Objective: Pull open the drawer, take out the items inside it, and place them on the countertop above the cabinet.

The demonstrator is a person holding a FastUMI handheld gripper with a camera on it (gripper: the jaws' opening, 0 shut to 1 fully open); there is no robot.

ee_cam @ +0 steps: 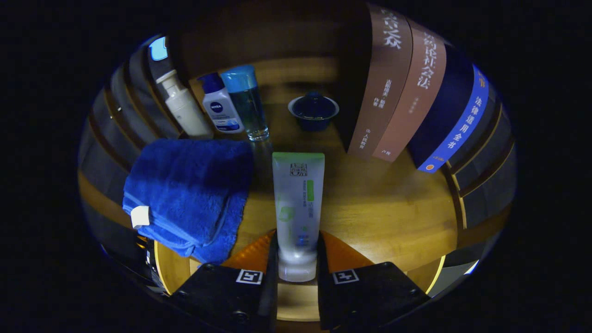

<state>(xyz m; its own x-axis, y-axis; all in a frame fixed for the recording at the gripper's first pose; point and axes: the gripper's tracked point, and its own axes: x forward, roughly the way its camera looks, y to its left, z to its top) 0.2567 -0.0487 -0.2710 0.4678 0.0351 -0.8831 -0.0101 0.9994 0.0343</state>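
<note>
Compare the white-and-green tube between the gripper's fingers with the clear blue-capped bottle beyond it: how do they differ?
The tube is opaque, white with green markings; the bottle is clear with a blue cap. The tube sits between the gripper fingers, which appear to press its cap end; the bottle stands free beside the blue towel. Both are over the wooden countertop.

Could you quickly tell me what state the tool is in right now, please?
Tool: shut on the white tube, both fingers pressing its cap end, above the wooden countertop.
</note>
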